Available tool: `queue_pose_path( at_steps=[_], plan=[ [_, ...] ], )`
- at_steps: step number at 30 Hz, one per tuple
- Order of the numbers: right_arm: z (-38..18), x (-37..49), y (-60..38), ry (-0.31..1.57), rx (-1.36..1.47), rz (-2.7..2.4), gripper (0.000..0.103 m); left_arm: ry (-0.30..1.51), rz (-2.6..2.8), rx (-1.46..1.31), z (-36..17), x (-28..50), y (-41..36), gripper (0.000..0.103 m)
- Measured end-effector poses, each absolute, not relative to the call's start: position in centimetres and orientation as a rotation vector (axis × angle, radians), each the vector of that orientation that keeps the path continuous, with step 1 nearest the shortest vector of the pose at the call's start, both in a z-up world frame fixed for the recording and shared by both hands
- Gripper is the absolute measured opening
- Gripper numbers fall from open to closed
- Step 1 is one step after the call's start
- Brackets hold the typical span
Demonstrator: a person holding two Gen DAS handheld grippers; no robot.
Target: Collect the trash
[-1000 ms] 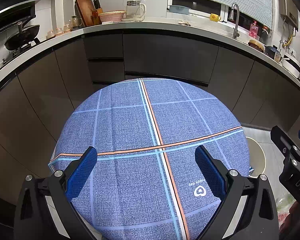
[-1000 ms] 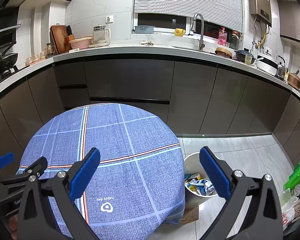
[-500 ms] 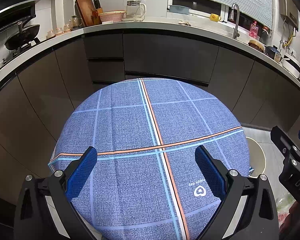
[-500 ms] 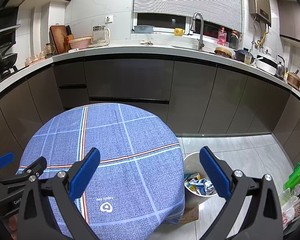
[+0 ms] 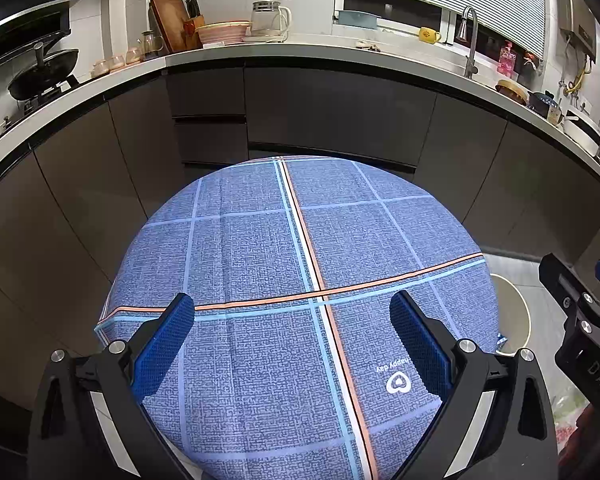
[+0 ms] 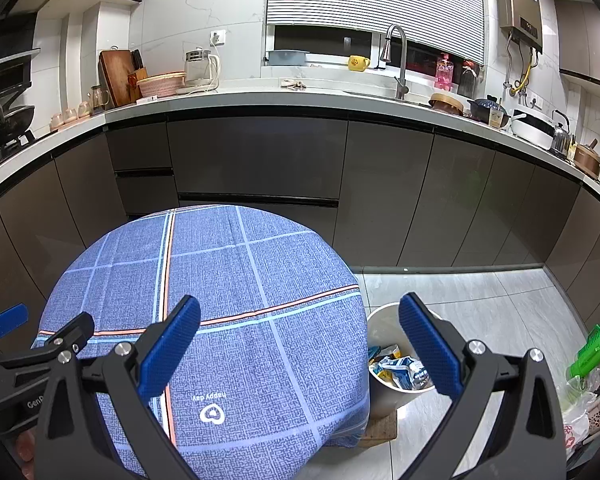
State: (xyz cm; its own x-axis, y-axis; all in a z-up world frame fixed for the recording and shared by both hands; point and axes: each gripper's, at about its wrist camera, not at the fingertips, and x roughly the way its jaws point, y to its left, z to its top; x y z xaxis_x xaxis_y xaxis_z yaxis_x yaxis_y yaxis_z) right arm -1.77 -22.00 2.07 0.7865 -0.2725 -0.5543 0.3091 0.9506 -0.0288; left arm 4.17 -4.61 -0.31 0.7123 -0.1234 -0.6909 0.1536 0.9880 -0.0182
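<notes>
A white trash bin (image 6: 384, 384) stands on the floor right of the round table; crumpled wrappers (image 6: 398, 368) lie inside it. Its rim also shows in the left wrist view (image 5: 518, 312). The table's blue plaid cloth (image 5: 292, 280) carries no loose items in either view. My left gripper (image 5: 292, 336) is open and empty above the near part of the cloth. My right gripper (image 6: 300, 340) is open and empty, over the table's right edge with its right finger above the bin. Each gripper shows at the edge of the other's view.
Dark cabinets under a curved white counter (image 6: 300, 96) ring the table, with a sink tap (image 6: 396, 60), kettle (image 6: 198, 66) and pots on it. A green spray bottle (image 6: 590, 346) and plastic bags (image 6: 580, 408) sit on the floor at the right. Grey tiled floor (image 6: 480, 300) lies beyond the bin.
</notes>
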Motion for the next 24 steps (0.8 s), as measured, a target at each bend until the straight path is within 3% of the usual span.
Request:
queue_pose_path(
  at_steps=[24],
  plan=[
    [1.4, -1.9, -22.26, 0.594, 0.068, -0.316, 0.1, 0.774, -0.164, 0.042, -0.33, 4.57, -4.73, 0.094]
  ],
)
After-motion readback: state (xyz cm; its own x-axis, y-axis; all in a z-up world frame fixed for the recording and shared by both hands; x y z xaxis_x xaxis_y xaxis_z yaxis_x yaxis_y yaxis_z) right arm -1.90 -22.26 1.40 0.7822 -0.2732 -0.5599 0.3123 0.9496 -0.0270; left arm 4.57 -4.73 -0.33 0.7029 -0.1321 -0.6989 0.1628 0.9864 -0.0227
